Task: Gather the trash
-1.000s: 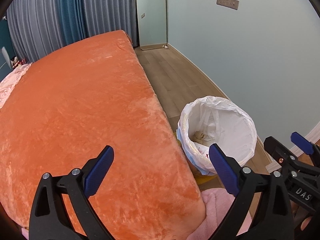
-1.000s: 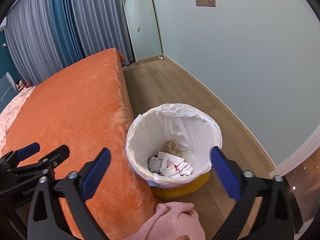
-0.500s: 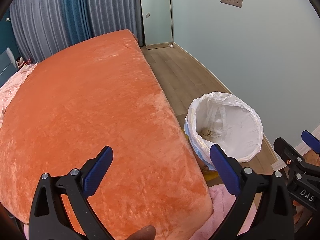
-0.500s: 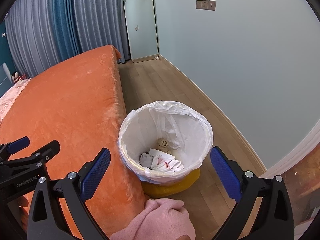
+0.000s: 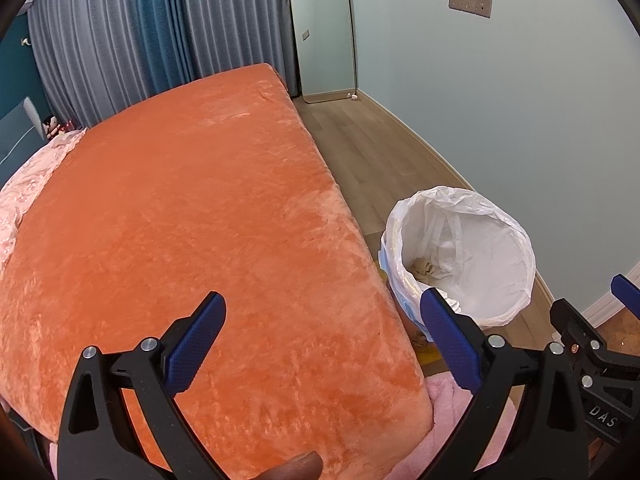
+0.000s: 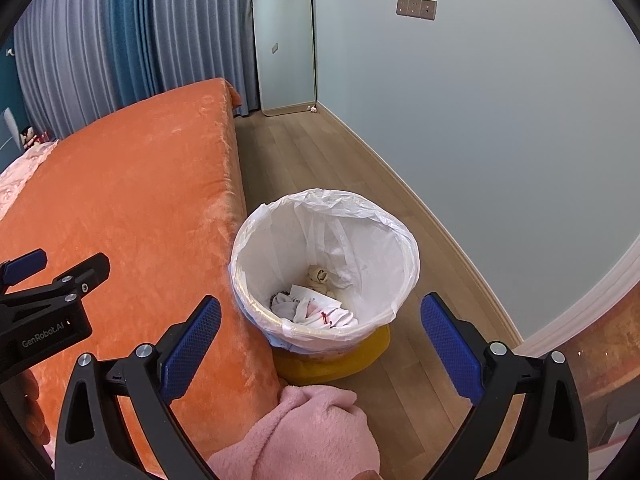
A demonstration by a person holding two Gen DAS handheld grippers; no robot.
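A yellow bin lined with a white plastic bag (image 6: 324, 240) stands on the wood floor against the bed's side; its bag rim (image 5: 460, 216) also shows in the left wrist view. Crumpled white papers (image 6: 316, 308) and a beige wad (image 6: 318, 276) lie at its bottom. My right gripper (image 6: 320, 340) hovers open just above and in front of the bin, nothing between its fingers. My left gripper (image 5: 324, 344) is open over the near corner of the orange bed (image 5: 180, 220), empty. The left tool (image 6: 44, 292) appears at the left of the right wrist view.
A pink fluffy sleeve (image 6: 312, 432) lies below the bin. A tall mirror (image 6: 286, 40) leans on the far wall beside blue and grey curtains (image 5: 160, 32). A pale blue wall (image 6: 480, 120) runs along the right. Pink bedding (image 5: 24, 176) and a small doll (image 5: 51, 126) sit far left.
Both grippers have pulled back and risen a little; the bin looks slightly farther away and more of the room shows. Both stay open and empty.
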